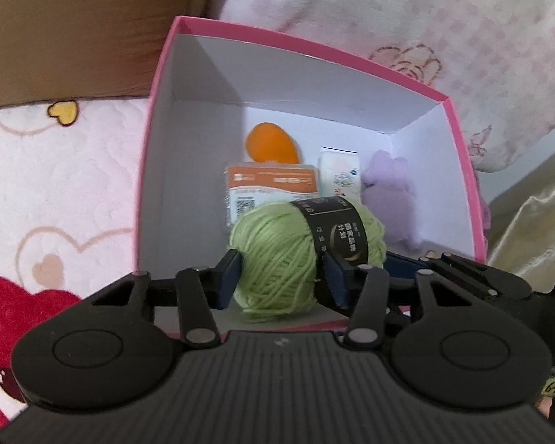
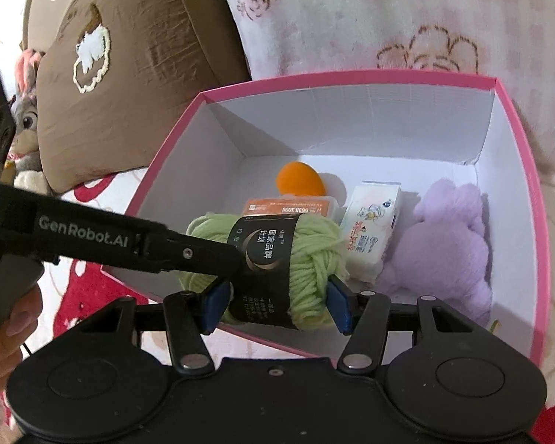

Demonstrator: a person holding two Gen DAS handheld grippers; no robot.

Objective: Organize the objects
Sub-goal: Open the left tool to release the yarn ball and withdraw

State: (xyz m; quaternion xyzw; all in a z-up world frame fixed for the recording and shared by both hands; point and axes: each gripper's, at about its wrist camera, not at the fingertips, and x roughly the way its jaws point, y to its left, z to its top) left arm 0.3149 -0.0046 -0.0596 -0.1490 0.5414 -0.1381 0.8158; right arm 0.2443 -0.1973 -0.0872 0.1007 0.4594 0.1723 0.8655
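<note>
I pinch the green yarn ball [image 1: 288, 255] between both my grippers, left gripper [image 1: 283, 277] and right gripper [image 2: 273, 301], over the pink box's [image 2: 521, 244] near edge (long axis crosswise); the free floor lies ahead and below.

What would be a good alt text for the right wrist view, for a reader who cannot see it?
Both the right gripper and the left gripper clamp a green yarn ball over an open pink box. Inside lie an orange egg-shaped item, an orange-labelled packet, a tissue pack and a purple plush toy.
</note>
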